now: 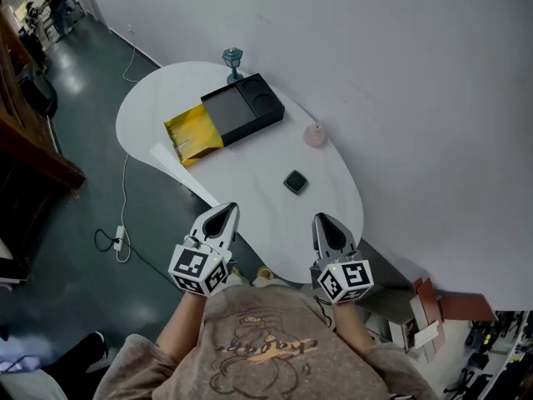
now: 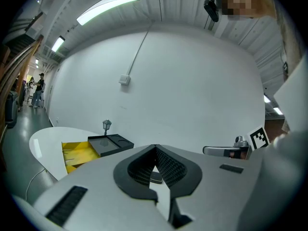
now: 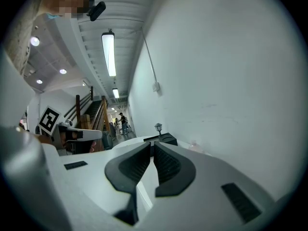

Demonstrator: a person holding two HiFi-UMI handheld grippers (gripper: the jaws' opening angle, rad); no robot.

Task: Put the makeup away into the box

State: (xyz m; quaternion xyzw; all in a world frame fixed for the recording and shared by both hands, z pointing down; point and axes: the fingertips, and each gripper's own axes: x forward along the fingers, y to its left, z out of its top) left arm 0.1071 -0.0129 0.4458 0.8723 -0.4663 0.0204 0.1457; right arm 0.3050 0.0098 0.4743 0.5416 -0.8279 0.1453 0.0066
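A black box (image 1: 243,107) lies at the far side of the white oval table (image 1: 250,223), with a yellow tray (image 1: 193,133) slid out of its left end. A black square compact (image 1: 295,182) sits mid-table and a pink round makeup item (image 1: 315,135) lies further right, near the wall. My left gripper (image 1: 226,210) hovers over the near table edge, shut and empty. Over the same edge, just short of the compact, my right gripper (image 1: 322,218) is shut and holds nothing. The left gripper view shows the box (image 2: 109,143) and the tray (image 2: 77,153) beyond the shut gripper (image 2: 155,148). The right gripper (image 3: 152,144) points toward the box (image 3: 166,138).
A small blue-green lamp figurine (image 1: 232,57) stands behind the box. A white paper strip (image 1: 179,173) hangs off the table's left edge. A cable and power strip (image 1: 121,238) lie on the floor at left. Cardboard boxes (image 1: 425,315) sit at lower right. A white wall runs close behind the table.
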